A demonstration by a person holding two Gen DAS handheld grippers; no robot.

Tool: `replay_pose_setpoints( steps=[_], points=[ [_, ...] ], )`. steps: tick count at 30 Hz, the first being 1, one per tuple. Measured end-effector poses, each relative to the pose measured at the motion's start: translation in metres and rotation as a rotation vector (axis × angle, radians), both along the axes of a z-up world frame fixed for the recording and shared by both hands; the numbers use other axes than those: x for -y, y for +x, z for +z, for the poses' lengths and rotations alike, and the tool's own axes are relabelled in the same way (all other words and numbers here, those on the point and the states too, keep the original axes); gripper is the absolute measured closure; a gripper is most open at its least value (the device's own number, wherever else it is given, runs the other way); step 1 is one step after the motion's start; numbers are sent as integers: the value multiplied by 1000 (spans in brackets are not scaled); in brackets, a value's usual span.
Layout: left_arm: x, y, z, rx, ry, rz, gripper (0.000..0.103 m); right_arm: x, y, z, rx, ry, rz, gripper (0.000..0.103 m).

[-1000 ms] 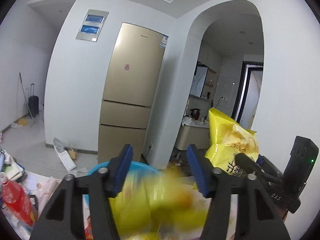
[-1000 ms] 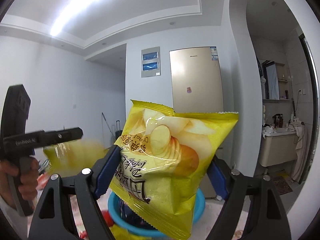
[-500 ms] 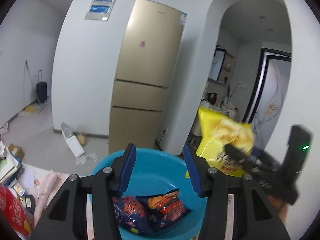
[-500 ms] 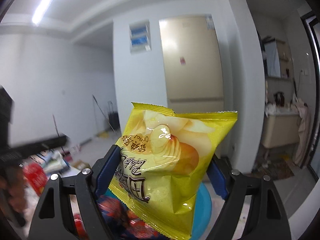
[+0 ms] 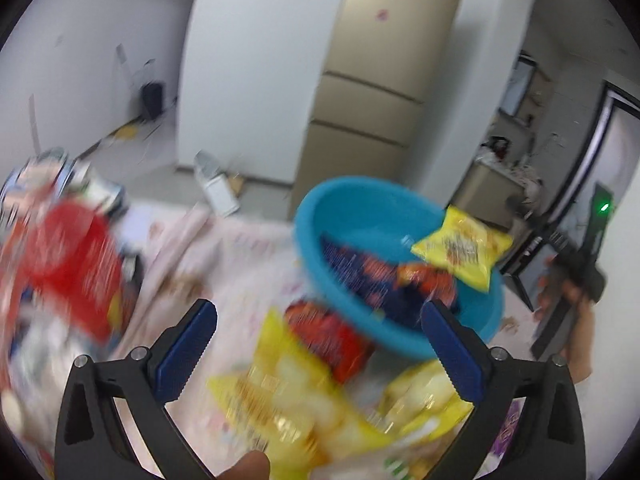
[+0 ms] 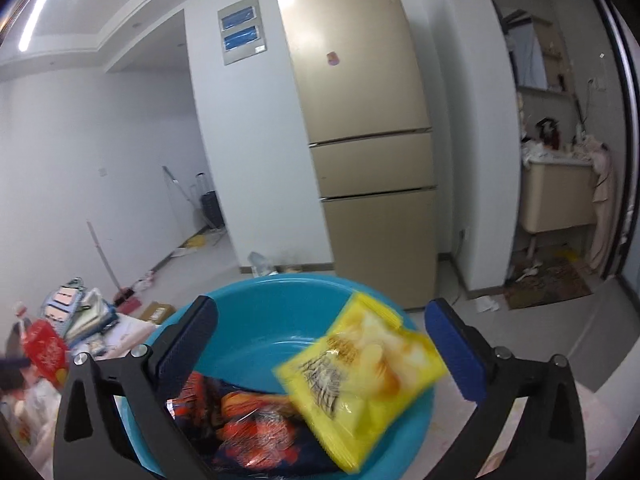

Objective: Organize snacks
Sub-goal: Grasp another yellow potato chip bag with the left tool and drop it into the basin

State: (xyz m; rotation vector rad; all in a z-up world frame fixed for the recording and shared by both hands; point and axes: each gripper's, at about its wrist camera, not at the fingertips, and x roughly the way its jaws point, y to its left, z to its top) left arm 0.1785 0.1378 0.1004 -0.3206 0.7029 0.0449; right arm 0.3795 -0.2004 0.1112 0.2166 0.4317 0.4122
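Blue plastic forms the basin (image 6: 256,308) that takes the snacks. From the left wrist view, blurred by motion, a red pack (image 5: 76,264) sits at the far left on the cluttered table (image 5: 224,264). The left gripper (image 5: 320,344) has its jaws opening, wide apart, pads touching nothing; below and between them lie loose yellow chip bags (image 5: 280,400) and a red bag (image 5: 332,336) on the table, just outside the basin's near rim. A fingertip (image 5: 244,468) shows at the bottom edge. The basin stands right of centre, dark blue-and-orange packs (image 5: 380,280) inside it, and a yellow chip bag (image 5: 460,248) at its far right rim, blurred. At the far right a hand (image 5: 576,320) holds the right gripper's black handle.

From the right wrist view, books and a red bag (image 6: 44,352) lie at the left. The right gripper (image 6: 320,344) has its jaws opening too, wide, pads clear of the yellow bag (image 6: 360,372), which is between them, tilted, over the basin's right half; whether it touches the basin I cannot tell. The blue-and-orange packs (image 6: 248,424) lie on the basin floor. A gold fridge (image 6: 360,120) stands behind.
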Motion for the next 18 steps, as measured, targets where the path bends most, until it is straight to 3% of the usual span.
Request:
replay_pose_setpoints(
  steps=[4, 8, 11, 13, 17, 18],
  points=[
    [-17, -28, -43, -84, -182, 34, 0, -7, -6, 6, 27, -10, 27, 0],
    [-34, -24, -91, -152, -386, 51, 0, -15, -16, 11, 58, -26, 48, 0],
    [-49, -23, -119, -176, -527, 131, 0, -20, -22, 14, 75, -35, 56, 0],
    [-56, -19, -137, -198, -654, 114, 0, -23, -23, 14, 77, -35, 60, 0],
    [-54, -14, -143, -191, -684, 87, 0, -25, -23, 14, 76, -43, 66, 0],
    [-56, -16, -144, -177, -689, 87, 7, -25, -22, 15, 76, -45, 65, 0]
  ],
)
